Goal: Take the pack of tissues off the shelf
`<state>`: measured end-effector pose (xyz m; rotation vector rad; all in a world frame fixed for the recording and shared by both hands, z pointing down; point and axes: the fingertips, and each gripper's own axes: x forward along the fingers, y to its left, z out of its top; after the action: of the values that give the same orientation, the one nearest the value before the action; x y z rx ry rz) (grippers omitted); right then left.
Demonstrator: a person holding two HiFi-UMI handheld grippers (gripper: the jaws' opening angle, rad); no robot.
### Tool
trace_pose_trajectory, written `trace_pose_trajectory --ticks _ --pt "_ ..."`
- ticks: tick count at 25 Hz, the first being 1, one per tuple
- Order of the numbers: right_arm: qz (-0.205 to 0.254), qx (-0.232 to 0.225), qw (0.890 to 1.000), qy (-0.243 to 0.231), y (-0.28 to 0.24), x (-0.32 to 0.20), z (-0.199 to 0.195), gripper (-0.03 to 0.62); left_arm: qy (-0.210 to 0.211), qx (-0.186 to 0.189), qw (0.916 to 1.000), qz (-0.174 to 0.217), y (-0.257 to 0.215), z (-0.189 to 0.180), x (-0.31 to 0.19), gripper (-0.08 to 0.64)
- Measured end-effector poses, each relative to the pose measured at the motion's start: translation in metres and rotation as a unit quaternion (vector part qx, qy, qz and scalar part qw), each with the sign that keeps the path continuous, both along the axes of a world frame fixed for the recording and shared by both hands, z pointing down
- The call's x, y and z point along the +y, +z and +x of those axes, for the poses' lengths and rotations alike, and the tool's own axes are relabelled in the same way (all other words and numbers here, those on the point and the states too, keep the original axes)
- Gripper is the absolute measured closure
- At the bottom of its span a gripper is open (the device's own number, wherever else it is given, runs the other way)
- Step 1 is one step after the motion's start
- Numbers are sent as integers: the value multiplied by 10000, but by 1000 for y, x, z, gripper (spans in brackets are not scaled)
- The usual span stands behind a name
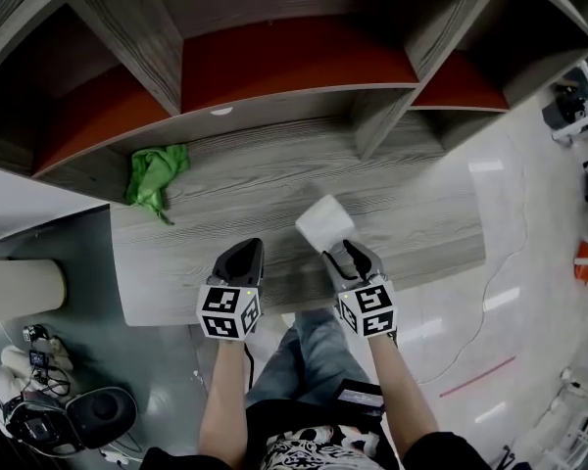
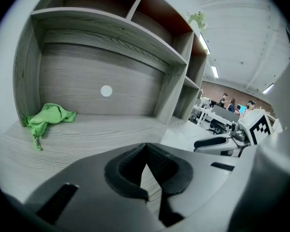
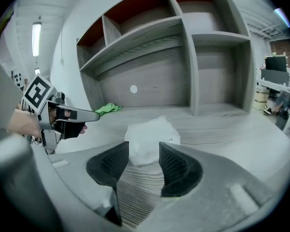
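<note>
White tissue pack (image 3: 152, 132), print unreadable, sits between open jaws of right gripper (image 3: 144, 148); left gripper (image 2: 146, 146) closed.

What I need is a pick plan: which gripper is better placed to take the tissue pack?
Right. The right gripper has open jaws either side of the tissue pack on the shelf; the left gripper is shut, off to one side.

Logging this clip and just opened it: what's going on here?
A person holds a gripper in each hand at a grey shelf. The right gripper is open, its jaws either side of the white pack of tissues, which lies on the shelf. The left gripper is shut and empty. A green cloth lies further left.
</note>
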<state>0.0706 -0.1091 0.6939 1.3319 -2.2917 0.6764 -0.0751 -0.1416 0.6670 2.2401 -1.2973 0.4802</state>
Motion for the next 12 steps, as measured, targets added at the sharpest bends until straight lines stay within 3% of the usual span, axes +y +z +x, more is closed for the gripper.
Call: trace_pose_trajectory --ticks 12 --pt "324 205 9991 164 -35 -4 2 430 -183 329 9991 208 -32 -2 -9 554"
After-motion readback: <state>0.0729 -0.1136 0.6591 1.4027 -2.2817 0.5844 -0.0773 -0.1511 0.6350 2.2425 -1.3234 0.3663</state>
